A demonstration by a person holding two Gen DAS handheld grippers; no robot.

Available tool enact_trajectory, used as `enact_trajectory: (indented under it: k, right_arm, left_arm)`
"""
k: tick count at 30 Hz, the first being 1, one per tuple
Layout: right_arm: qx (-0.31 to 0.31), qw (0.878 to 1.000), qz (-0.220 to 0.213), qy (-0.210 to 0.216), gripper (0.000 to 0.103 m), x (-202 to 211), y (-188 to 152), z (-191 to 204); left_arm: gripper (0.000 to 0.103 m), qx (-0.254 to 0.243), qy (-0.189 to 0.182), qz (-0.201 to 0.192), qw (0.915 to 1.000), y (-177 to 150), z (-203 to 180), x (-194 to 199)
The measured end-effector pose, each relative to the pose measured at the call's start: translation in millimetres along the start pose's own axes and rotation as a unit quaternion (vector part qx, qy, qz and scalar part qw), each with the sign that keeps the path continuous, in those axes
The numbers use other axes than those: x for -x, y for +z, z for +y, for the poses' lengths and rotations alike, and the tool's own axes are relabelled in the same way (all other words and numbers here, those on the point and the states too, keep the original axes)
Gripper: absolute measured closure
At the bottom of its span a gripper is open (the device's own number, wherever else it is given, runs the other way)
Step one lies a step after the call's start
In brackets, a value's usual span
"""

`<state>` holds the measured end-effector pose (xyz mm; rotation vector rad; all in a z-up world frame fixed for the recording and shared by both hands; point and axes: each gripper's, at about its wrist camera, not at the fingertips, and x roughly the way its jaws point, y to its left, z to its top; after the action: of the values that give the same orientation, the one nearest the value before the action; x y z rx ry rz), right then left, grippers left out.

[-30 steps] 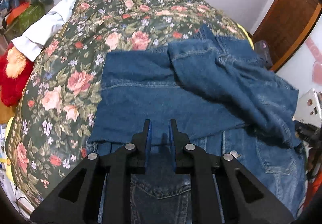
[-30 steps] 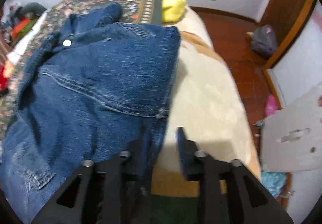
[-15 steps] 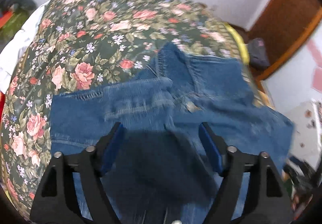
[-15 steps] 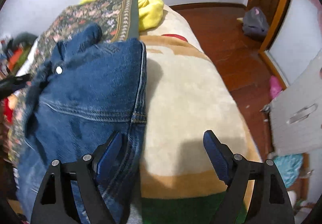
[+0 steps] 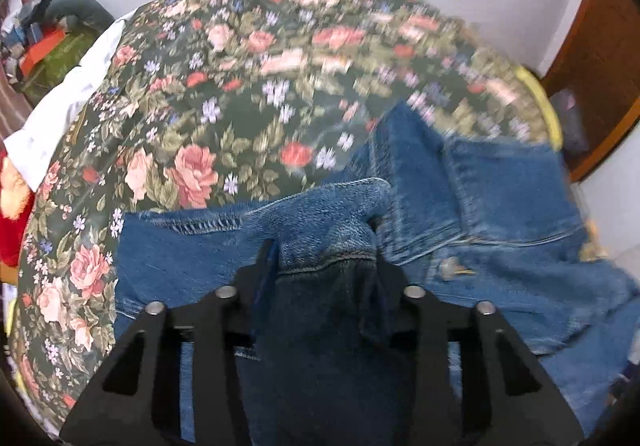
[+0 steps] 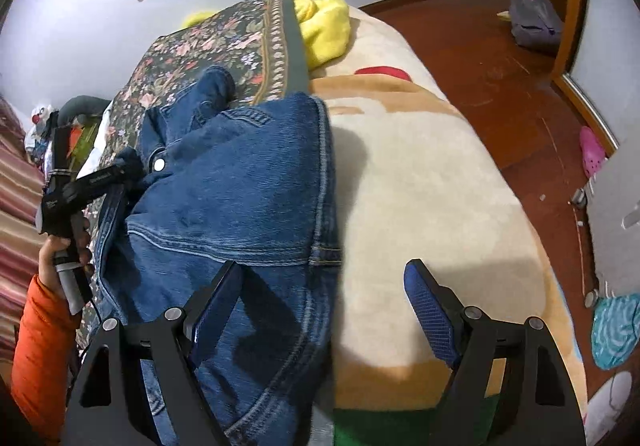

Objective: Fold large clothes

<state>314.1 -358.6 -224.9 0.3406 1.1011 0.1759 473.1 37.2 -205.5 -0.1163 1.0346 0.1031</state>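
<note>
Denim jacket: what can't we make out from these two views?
- Left wrist: far floral bedspread smeared by motion blur.
- Left wrist: left gripper has a denim jacket fold bunched between its fingers; pad contact hidden by cloth.
- Right wrist: jacket's near hem cut off behind the right gripper, jaws wide apart.

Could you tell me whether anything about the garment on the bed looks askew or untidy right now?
Yes. The denim jacket is not folded flat: its upper layers lie rumpled and slanted, and one sleeve sticks out crookedly onto the floral bedspread. A bunched fold sits between the closing fingers of the left hand-held gripper.
</note>
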Motion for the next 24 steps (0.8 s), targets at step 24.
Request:
enact_trajectory:
  k: [24]
  right_arm:
    - [0.027,0.996,0.012,-0.082,0.014,-27.0,-5.2,38.2]
  left_arm:
    - [0.066,0.029,-0.147,0.071,0.9861,-131.0,146.6,82.9]
